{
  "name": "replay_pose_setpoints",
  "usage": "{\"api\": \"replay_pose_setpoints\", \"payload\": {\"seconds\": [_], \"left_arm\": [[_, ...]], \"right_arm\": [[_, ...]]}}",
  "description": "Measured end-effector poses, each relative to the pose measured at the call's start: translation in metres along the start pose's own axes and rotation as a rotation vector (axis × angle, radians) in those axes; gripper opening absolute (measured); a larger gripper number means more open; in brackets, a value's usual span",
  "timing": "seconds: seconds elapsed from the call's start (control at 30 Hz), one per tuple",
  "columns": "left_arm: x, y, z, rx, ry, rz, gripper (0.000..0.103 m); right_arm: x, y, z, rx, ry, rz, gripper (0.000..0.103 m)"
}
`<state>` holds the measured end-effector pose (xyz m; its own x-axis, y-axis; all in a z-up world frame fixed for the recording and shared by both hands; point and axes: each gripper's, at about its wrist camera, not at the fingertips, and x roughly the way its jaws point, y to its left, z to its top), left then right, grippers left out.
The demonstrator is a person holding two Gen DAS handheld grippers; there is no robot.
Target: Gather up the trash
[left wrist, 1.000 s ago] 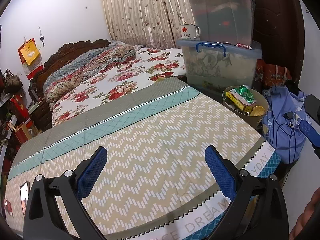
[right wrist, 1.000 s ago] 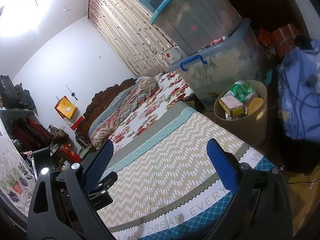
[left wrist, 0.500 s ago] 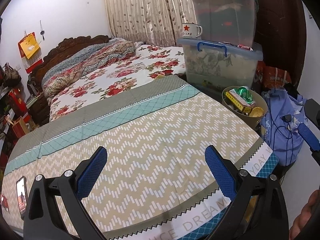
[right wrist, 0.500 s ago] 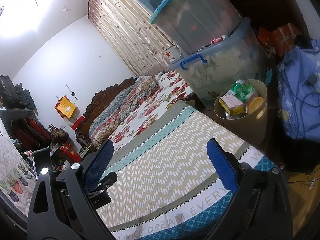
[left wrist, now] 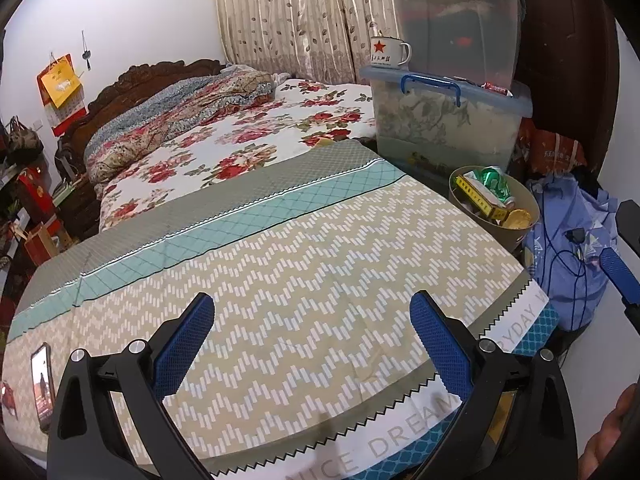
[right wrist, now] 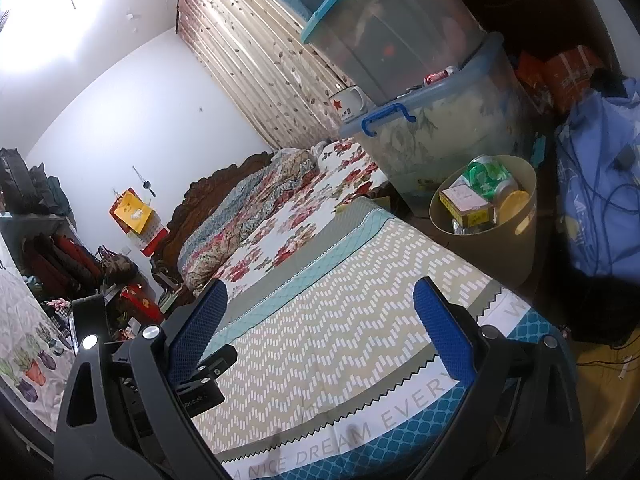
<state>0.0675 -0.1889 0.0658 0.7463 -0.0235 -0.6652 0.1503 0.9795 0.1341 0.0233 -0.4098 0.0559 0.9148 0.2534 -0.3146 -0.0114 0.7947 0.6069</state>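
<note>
Left wrist view: the left gripper point(left wrist: 310, 336) stood spread wide and empty above the zigzag bedspread point(left wrist: 280, 280). The waste bin point(left wrist: 516, 236) stood on the floor off the far right corner of the bed, ahead and to the right of this gripper, well apart from it. It already held a green can point(left wrist: 494, 184), a yellow box point(left wrist: 478, 198) and a yellow lid point(left wrist: 518, 218). No loose trash was seen on the bedspread; a phone point(left wrist: 42, 384) lay at its left edge.

Right wrist view: the right gripper point(right wrist: 320, 332) was likewise spread and holding nothing. The waste bin point(right wrist: 480, 240) lay ahead and to the right, nearer than in the other view. Judgement: the right hand was the closer to the bin, and collection appeared largely done
</note>
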Motion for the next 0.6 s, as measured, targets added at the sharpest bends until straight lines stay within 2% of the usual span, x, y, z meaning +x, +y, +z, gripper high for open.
{"api": "replay_pose_setpoints", "payload": {"seconds": [0.6], "left_arm": [[-0.0064,0.0018,-0.0014,0.002,-0.027,-0.002,0.094]], "right_arm": [[0.0068,0.0,0.0,-0.008,0.022,0.005,0.093]]}}
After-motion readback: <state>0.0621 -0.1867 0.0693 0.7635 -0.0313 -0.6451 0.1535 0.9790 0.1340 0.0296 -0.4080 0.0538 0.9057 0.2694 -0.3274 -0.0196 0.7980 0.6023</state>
